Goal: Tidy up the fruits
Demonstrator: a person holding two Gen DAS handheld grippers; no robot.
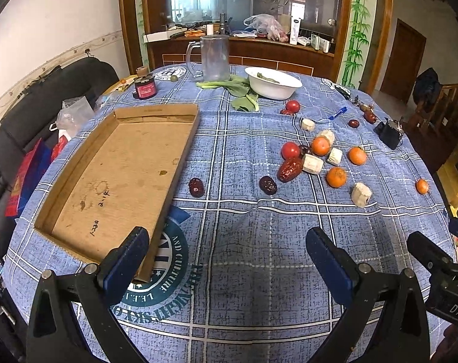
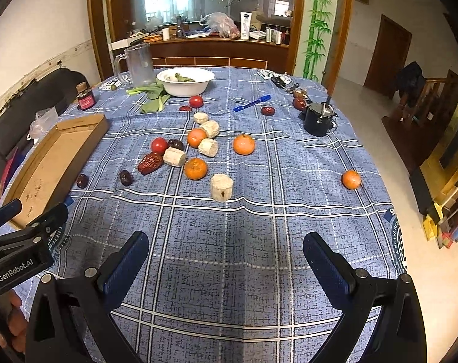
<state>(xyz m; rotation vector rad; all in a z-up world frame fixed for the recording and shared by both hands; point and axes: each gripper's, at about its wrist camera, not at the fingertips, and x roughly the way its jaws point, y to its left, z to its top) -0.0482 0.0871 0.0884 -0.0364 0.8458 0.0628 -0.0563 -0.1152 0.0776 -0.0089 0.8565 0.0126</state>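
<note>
A shallow cardboard tray (image 1: 174, 163) (image 2: 86, 139) lies empty on the left of the blue checked tablecloth. Fruit is scattered to its right: several oranges (image 1: 336, 177) (image 2: 195, 168), one apart at the right edge (image 2: 351, 179), tomatoes (image 1: 290, 150) (image 2: 159, 145), dark red dates (image 1: 196, 187) (image 2: 149, 163), and pale cut chunks (image 1: 361, 194) (image 2: 221, 187). My left gripper (image 1: 227, 257) is open and empty over the cloth beside the tray's near corner. My right gripper (image 2: 225, 260) is open and empty over the cloth, short of the fruit.
A white bowl (image 1: 274, 86) (image 2: 185, 86) with greens, leafy stalks (image 1: 241, 90), a clear jug (image 1: 213, 57), a dark jar (image 1: 144, 87), a blue pen (image 2: 252, 103) and a black device (image 2: 318, 119) stand at the back. A dark sofa (image 1: 47, 96) is left of the table.
</note>
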